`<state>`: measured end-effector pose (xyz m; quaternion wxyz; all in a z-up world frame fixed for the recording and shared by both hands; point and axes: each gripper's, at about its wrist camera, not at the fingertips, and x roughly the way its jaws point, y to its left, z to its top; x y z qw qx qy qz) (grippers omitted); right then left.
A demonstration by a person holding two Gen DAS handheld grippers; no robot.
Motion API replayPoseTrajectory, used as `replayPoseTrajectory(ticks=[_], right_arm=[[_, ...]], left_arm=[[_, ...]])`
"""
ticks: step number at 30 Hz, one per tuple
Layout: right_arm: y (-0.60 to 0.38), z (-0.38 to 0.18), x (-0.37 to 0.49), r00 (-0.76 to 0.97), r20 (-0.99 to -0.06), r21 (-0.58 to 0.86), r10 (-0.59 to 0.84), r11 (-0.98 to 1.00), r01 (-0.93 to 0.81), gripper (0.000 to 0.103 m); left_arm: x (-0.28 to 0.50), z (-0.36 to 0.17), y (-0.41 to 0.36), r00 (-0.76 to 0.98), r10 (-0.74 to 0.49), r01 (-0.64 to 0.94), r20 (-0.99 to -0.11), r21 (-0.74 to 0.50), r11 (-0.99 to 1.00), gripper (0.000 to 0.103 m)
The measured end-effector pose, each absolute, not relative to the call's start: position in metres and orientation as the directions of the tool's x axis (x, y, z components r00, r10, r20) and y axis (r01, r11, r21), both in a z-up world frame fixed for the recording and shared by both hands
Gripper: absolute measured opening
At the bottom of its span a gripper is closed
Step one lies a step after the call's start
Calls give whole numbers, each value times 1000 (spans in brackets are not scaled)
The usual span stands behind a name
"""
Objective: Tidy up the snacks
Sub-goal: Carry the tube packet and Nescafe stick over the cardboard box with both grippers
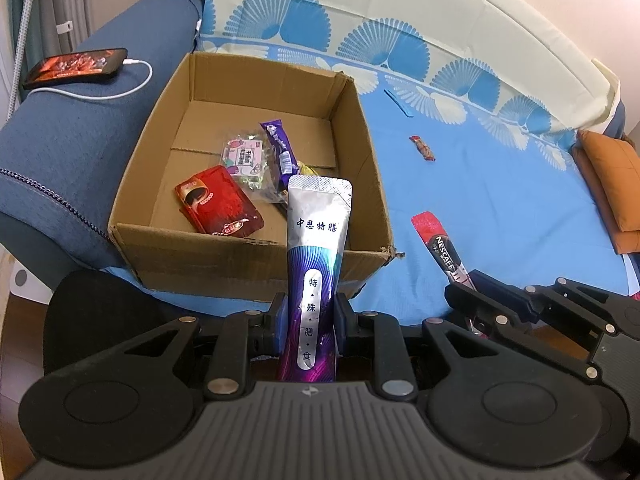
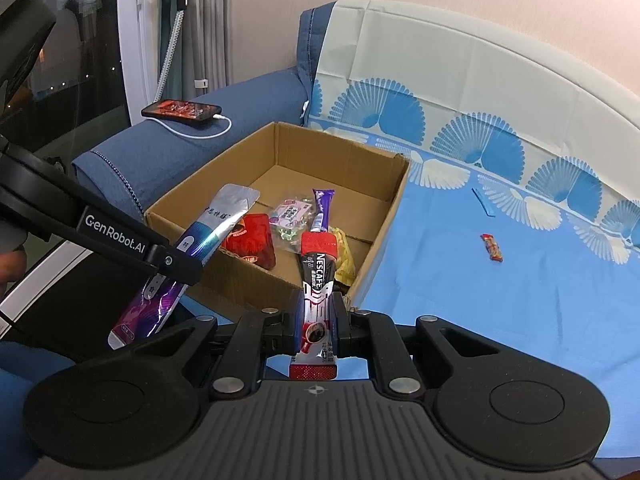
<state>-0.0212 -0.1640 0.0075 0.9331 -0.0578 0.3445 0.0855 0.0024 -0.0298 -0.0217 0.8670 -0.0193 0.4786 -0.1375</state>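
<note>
The left gripper (image 1: 310,322) has its jaws drawn in on the lower half of a silver and purple pouch (image 1: 316,264), which stands upright between the pads with its silver top reaching up over the near wall of the cardboard box (image 1: 256,264) just ahead. Gripping low leaves most of the pouch free beyond the fingers, which looks meant to let it clear the rim and drop inside. The right gripper (image 2: 318,322) is pressed fully together on a Nescafe stick (image 2: 318,276), pinched near its middle so that the red upper end leans forward toward the box corner while the lower end hangs back toward the camera. Ahead of both grippers, on the box floor, lie a red sachet (image 1: 218,208), a clear bag of sweets (image 1: 244,160) and a purple bar (image 1: 280,146), with something yellow partly hidden behind the stick in the right wrist view. Beyond the right gripper and off to its right, well apart from the box, a small red candy (image 2: 492,247) remains on the blue sheet (image 2: 520,300), so the sorting appears unfinished. Both held snacks seem poised for release into the box. A phone (image 1: 76,66) on a cable rests on the sofa arm beyond the box to the left.
</note>
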Motion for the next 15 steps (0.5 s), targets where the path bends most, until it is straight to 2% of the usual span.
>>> replayPoseTrajectory(ticks=[15], right_arm=[[-159, -10, 6, 690, -715, -51, 114, 975, -215, 14]], left_arm=[[31, -40, -24, 451, -266, 198, -852, -195, 961, 26]])
